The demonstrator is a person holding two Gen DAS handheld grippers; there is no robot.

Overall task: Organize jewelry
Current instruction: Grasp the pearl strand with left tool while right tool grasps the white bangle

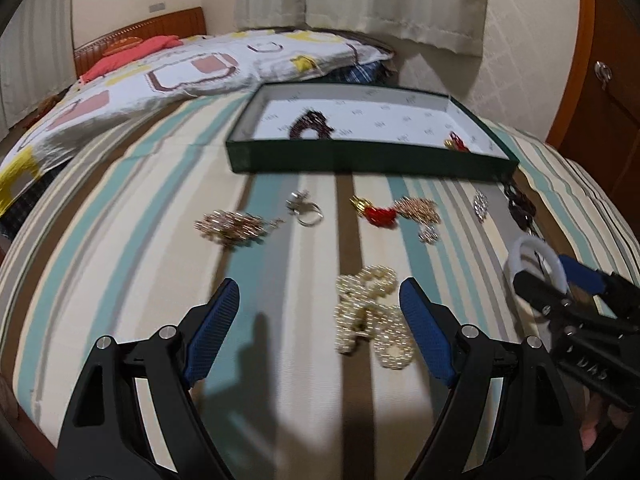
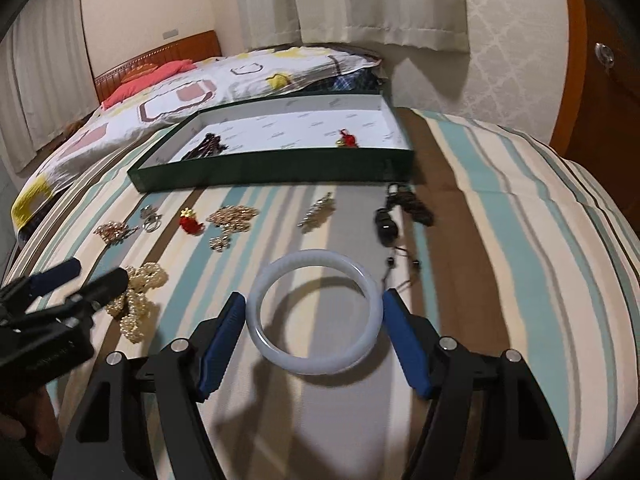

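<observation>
White bangle [image 2: 314, 312] on the striped bed, between my right claw's [image 2: 314, 340] wide-open, empty jaws.
Risk: closing off-centre could squirt the smooth ring sideways; my left claw [image 1: 320, 332], equally open and empty, straddles pearls [image 1: 372, 316], 2 pieces boxed [image 2: 280, 172].

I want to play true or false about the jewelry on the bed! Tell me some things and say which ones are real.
1. The white bangle sits between the open right gripper fingers. True.
2. The green box has nothing inside. False: a dark beaded piece and a small red charm lie in it.
3. The pearl necklace lies on the striped bedspread just ahead of the left gripper. True.
4. The left gripper is squeezing the pearl necklace. False: it is open, and the pearls lie loose near its right finger.
5. A silver ring lies outside the box. True.
</observation>
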